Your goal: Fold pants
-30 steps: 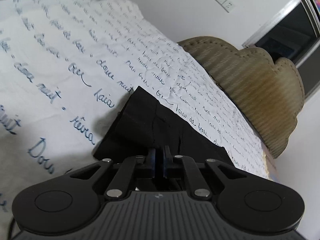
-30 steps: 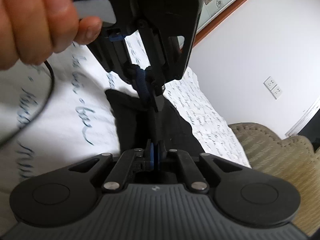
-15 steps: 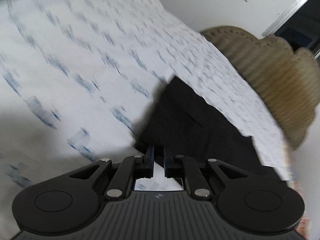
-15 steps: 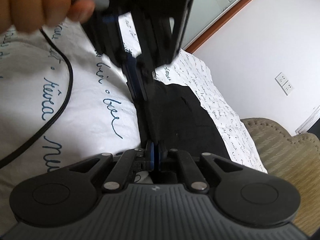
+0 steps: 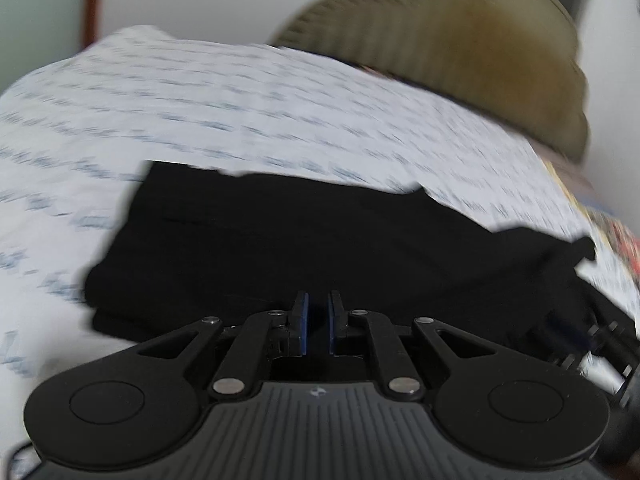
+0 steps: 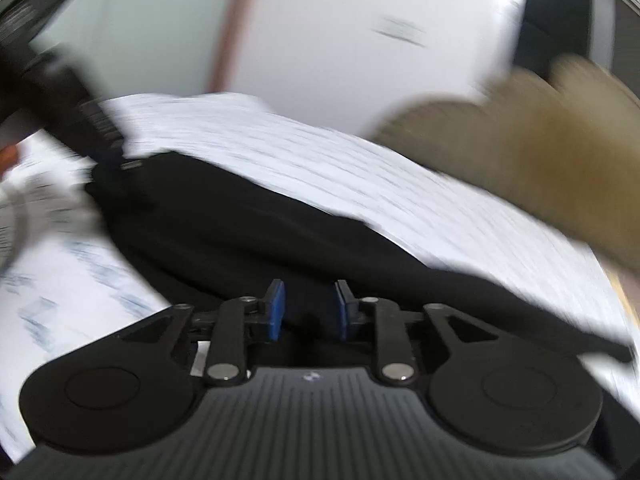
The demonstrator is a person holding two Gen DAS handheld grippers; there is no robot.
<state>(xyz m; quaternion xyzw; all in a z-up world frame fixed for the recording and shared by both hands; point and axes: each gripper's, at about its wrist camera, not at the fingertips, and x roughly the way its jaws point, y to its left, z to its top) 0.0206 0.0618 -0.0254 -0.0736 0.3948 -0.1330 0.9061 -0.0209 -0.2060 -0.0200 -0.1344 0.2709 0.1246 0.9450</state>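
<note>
The black pants (image 5: pixel 320 240) lie folded in a flat band on the white bed sheet with blue handwriting (image 5: pixel 200 100). My left gripper (image 5: pixel 318 320) is just over the pants' near edge, jaws a small gap apart and empty. My right gripper (image 6: pixel 308 312) is open and empty over the near edge of the pants (image 6: pixel 240 232). The right gripper also shows at the right edge of the left wrist view (image 5: pixel 580 340). The left gripper appears as a dark blur in the right wrist view (image 6: pixel 72 100). Both views are motion-blurred.
A tan ribbed cushioned chair (image 5: pixel 460 40) stands beyond the bed's far edge, also in the right wrist view (image 6: pixel 540 140). White wall (image 6: pixel 340 40) behind. Colourful fabric (image 5: pixel 616 240) shows at the bed's right edge.
Both grippers let go of the pants and opened. Both views swung round, so the pants now lie crosswise in front of them. The left gripper moved off to the left.
</note>
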